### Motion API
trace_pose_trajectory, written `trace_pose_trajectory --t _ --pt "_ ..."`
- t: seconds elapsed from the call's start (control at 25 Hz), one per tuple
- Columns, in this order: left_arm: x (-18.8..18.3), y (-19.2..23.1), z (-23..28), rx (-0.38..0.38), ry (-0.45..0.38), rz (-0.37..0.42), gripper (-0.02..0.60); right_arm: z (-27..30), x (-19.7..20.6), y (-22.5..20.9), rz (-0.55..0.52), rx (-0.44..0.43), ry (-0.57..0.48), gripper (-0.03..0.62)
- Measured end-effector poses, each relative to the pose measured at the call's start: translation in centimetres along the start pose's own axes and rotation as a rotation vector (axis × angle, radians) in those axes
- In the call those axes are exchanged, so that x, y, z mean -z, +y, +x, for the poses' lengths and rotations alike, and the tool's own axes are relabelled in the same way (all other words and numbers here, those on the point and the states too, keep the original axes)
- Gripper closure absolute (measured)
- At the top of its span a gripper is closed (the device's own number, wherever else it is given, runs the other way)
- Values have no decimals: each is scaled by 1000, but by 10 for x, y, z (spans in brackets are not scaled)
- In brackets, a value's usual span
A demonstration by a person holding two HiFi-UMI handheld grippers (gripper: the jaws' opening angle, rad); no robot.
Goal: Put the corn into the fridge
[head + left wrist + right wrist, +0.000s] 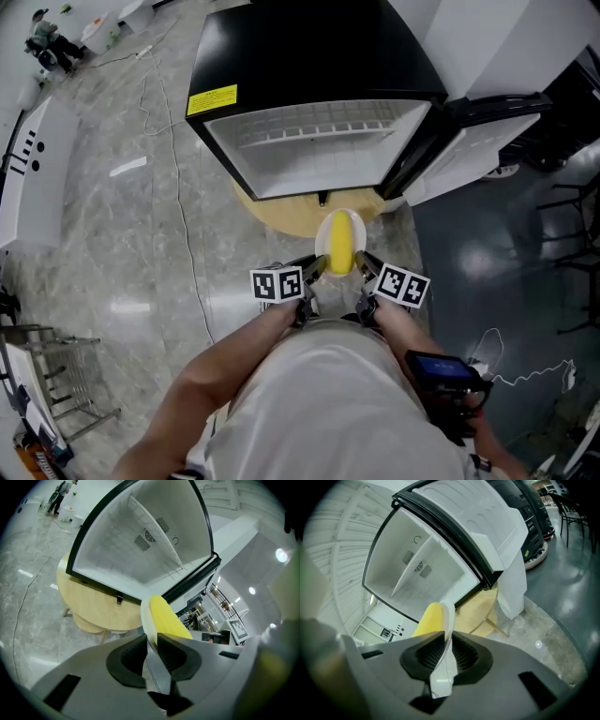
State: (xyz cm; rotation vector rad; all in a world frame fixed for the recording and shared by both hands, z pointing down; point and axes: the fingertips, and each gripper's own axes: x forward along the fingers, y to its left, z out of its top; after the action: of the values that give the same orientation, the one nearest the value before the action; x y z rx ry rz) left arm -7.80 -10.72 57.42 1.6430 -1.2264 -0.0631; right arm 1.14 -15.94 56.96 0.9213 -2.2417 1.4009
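Left gripper (317, 269) and right gripper (366, 266) each clamp a rim of the white plate (324, 236) I carry; the corn (343, 244) lies on it, just outside the open fridge (314, 155).

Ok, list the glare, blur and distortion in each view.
Head view: sharp, with glare streaks on the floor. Left gripper view: fisheye bows the fridge, dark corners, blurred smear at right. Right gripper view: same bowing, blurred smear at left.

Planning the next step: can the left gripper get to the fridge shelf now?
Probably yes: the fridge door stands open, and nothing blocks the shelf from the left gripper, shut on the plate.
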Motion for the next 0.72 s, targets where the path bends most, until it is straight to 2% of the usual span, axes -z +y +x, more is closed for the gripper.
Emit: trace_pose_trajectory --t 0.36,0.72 --pt "-32 27 -9 -25 -46 -31 509 39 -14 23 -51 -16 48 542" --pt "-51 40 -7 -103 -130 -94 509 68 -33 33 -137 -74 140 542"
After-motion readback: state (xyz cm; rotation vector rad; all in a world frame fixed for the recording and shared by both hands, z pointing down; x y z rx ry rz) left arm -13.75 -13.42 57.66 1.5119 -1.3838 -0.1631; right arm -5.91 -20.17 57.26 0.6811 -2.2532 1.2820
